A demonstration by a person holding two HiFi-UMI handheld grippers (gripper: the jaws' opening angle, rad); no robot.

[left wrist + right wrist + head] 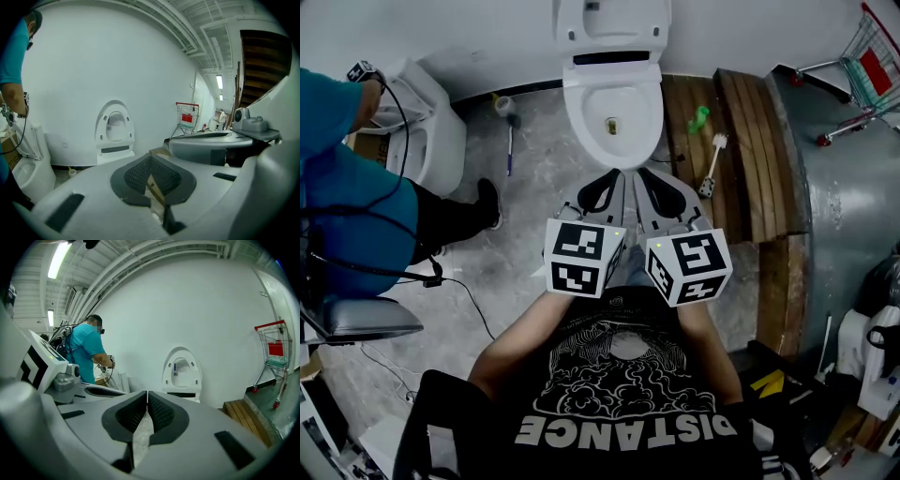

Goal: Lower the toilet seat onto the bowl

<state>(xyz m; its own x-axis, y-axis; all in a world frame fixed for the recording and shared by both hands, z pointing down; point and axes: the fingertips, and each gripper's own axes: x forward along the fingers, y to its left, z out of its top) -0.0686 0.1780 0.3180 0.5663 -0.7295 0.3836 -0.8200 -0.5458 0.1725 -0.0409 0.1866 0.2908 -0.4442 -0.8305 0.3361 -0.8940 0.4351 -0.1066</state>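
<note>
Hidden/cut off: the top of the raised toilet seat [612, 23] runs out of the head view's upper edge, so its full outline shows only in the two gripper views. There the claw bodies block the bowl. Only the head view shows the bowl [612, 141], open, white rim bare. Seat vs lid: prob. both up together, ring in front w/ a label showing through its opening, but it's too small to be sure. The person in teal [337, 178] is cut by the left edge.

Seat: white, upright against the white wall behind the bowl, not resting on it. There's a dark slot along its base.

The left claw [612, 178] & right claw [649, 178] sit side by side just short of the bowl's front rim, both aimed at the toilet. Each has its pads pressed together w/ nothing between.

A wooden platform [741, 122] lies right of the toilet w/ a toilet brush [713, 164] on it. The shopping cart [872, 66] is far right, a second toilet [427, 122] left.
</note>
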